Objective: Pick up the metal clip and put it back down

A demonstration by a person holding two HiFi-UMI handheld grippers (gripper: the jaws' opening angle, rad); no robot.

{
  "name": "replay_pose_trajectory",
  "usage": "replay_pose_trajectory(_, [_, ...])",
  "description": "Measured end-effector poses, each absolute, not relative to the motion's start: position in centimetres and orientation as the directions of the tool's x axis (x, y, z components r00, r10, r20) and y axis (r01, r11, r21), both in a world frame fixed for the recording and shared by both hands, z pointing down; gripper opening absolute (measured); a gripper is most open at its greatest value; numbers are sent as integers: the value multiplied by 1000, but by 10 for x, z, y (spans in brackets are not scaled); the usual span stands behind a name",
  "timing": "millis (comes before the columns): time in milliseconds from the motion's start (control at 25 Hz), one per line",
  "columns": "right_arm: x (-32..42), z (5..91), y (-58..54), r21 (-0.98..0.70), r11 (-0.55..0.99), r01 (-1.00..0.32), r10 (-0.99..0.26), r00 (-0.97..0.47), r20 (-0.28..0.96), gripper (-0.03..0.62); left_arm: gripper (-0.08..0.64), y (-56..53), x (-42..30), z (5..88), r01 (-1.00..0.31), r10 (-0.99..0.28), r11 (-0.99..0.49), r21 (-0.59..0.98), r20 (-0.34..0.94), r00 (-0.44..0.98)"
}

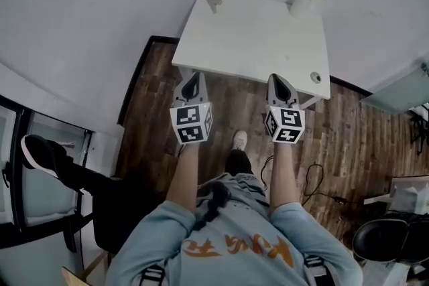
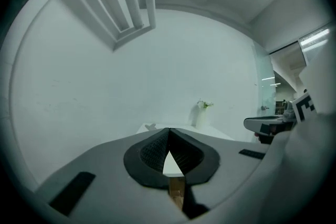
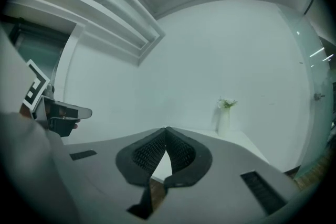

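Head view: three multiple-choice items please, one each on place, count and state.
1. Where on the table is the metal clip? A. far left corner B. near right corner C. centre
2. How many vases stand on it? A. none B. one C. three
3. The right gripper is: A. wide open B. shut on the clip C. shut, empty

1 A: the clip lies at the far left corner. 2 B: one white vase stands at the far right corner. 3 C: its own view shows the jaws together, nothing between.
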State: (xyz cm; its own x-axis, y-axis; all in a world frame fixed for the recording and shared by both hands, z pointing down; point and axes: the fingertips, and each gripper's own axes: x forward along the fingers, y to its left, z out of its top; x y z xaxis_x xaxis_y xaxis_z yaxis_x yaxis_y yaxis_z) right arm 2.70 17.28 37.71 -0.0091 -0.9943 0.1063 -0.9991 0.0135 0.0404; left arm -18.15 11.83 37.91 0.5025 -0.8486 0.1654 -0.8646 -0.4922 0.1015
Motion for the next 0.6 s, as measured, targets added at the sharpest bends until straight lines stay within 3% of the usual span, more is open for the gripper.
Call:
replay_pose_trajectory(360, [196, 389, 60, -47, -78, -996, -987, 70, 147, 12, 20, 5, -6, 388, -820, -792, -560, 115, 215, 571])
replay_pose_trajectory(600, [255, 390, 26, -112, -79, -990, -990, 65, 126, 12, 20, -50, 52, 383, -820, -788, -568, 64, 242, 565])
